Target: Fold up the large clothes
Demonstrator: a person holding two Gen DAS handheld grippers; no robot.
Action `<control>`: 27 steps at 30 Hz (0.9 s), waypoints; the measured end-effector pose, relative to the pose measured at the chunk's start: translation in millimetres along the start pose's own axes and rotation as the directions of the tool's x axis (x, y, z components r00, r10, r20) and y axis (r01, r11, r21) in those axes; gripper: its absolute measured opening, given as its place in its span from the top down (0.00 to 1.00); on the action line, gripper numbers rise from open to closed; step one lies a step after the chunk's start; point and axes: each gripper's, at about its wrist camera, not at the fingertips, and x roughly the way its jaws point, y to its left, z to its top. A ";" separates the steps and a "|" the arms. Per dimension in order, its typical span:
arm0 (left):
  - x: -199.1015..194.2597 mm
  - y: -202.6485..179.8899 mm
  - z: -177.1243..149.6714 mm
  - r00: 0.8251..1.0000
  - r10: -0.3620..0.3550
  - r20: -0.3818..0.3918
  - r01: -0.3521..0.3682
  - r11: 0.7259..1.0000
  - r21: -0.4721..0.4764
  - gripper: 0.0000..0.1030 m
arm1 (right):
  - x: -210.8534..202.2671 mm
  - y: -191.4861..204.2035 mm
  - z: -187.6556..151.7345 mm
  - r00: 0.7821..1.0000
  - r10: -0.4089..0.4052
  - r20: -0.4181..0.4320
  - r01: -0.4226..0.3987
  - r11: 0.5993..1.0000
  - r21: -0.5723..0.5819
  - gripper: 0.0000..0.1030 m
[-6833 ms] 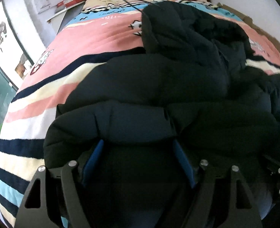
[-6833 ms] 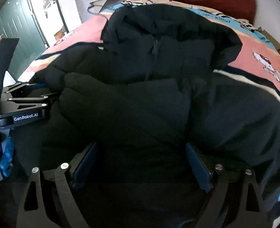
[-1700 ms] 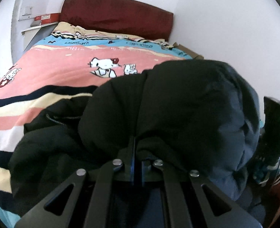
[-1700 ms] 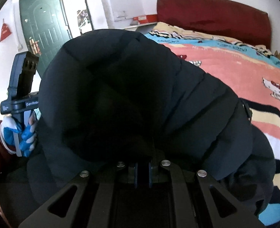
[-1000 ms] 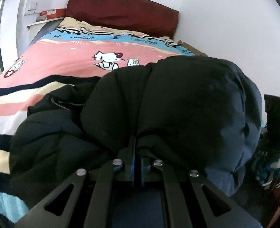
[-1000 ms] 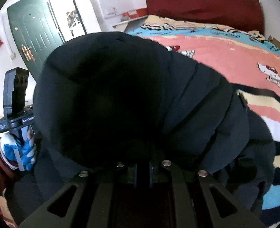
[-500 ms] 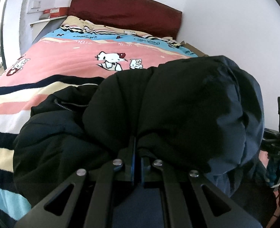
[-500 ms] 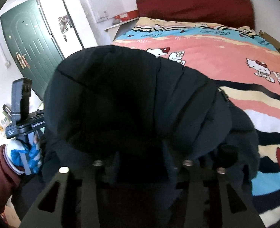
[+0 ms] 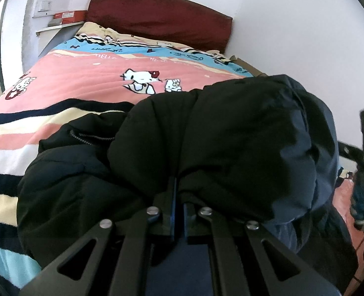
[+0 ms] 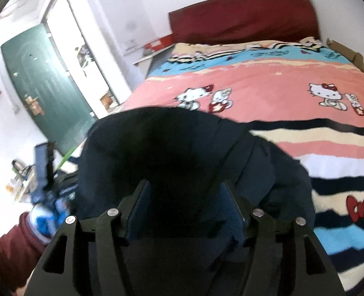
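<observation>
Left wrist view: the left gripper (image 9: 178, 197) has its jaws pressed together on a pinch of one black puffer jacket (image 9: 219, 143). The jacket bulges directly ahead of and above the fingers, bunched into a rounded heap at the near end of the bed (image 9: 83, 79). Its bulk runs across the view, from a lower fold at left to a raised hump at right. At the far right edge, blurred, is the other gripper's body.

Right wrist view: the right gripper (image 10: 185, 212) has its jaws apart and opening. The same jacket (image 10: 172, 148) lies between and ahead of the blue pads (image 10: 232, 215), which do not appear to squeeze it. Only the left gripper appears to grip. A gloved hand (image 10: 47, 217) with a dark red sleeve (image 10: 7, 251) shows at lower left. Counted: one jacket, two grippers, one bed.
</observation>
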 end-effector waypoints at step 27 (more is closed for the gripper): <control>27.0 -6.1 -28.4 0.999 0.024 -0.047 -0.022 0.999 0.030 0.94 | 96.0 -22.5 -63.3 0.968 -0.068 -0.240 0.060 0.997 -0.041 0.40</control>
